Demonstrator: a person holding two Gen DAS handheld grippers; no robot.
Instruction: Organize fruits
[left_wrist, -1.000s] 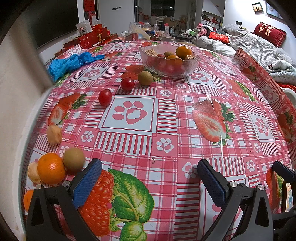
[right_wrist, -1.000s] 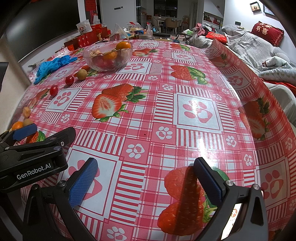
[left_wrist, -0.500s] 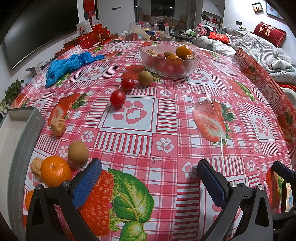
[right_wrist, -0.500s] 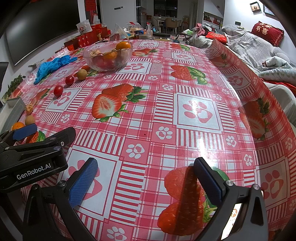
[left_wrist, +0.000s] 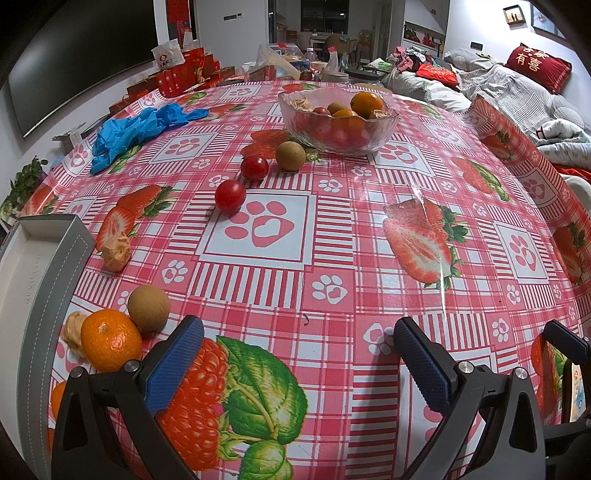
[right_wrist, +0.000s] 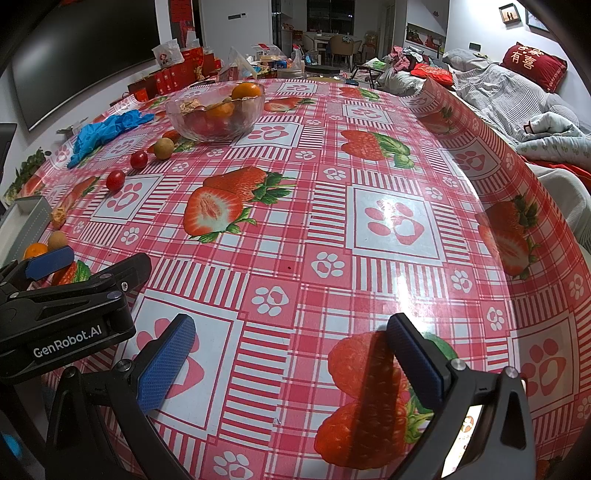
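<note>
A glass bowl (left_wrist: 338, 120) (right_wrist: 216, 110) holding oranges and small red fruits stands at the far middle of the table. In front of it lie a brown round fruit (left_wrist: 290, 156) and two cherry tomatoes (left_wrist: 255, 167) (left_wrist: 230, 195). Near the left edge rest an orange (left_wrist: 110, 340), another brown fruit (left_wrist: 148, 302) and two pale peel-like pieces (left_wrist: 116, 251). My left gripper (left_wrist: 299, 350) is open and empty, low over the table with the orange just left of its left finger. The right gripper (right_wrist: 291, 354) is open too, holding nothing, to the right of the left one.
A grey tray or box (left_wrist: 33, 280) sits off the table's left edge. Blue gloves (left_wrist: 136, 125) lie at the far left. The plastic cloth's right edge curls up (right_wrist: 461, 110). Red boxes and clutter stand behind the table, with a sofa with bedding to the right.
The grey tray at the left has dropped lower and away, uncovering the table's left side. The loose fruits at the left have shifted slightly rightward. Both grippers stay still and open.
</note>
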